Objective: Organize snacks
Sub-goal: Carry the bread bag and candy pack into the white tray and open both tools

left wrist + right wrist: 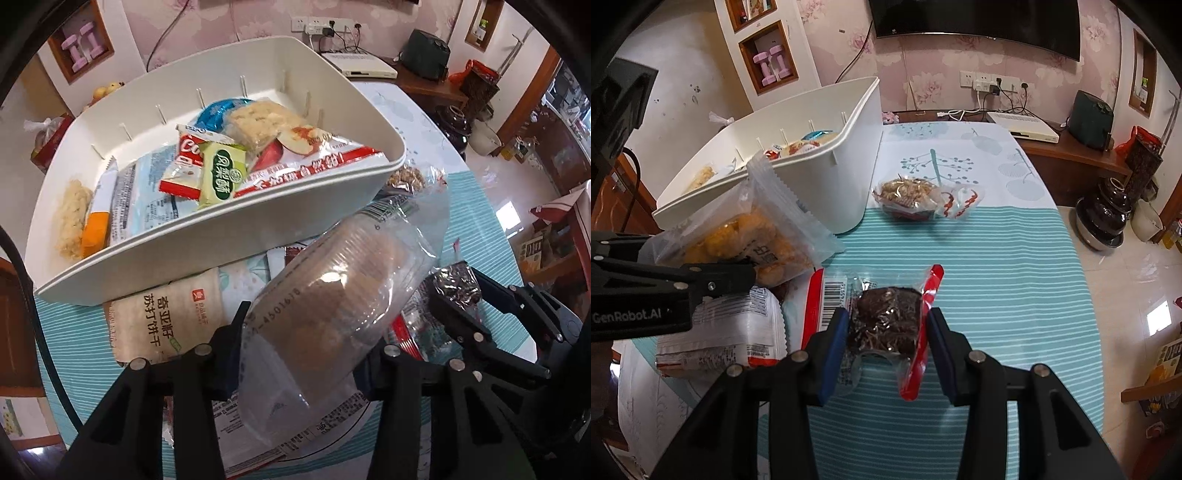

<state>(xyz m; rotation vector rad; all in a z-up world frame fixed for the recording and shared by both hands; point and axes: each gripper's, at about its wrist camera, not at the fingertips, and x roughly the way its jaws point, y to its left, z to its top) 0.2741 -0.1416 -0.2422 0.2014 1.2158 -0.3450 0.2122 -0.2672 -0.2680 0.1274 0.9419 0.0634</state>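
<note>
Partly hidden by glare, a clear-wrapped cake (pixel 325 314) sits clamped in the left claw (pixel 306 339) just beside the white bin (pixel 221 254); the right claw (pixel 886 332) pinches a dark snack packet (pixel 886 321) above the desk (pixel 997 277), label unreadable

A home living and dining room.
Floral wallpaper (pixel 934 85) is covering the walls, a wall-mounted television (pixel 979 22) is hanging above a striped tablecloth (pixel 997 266), and pink dumbbells (pixel 772 64) are sitting in a niche.
</note>
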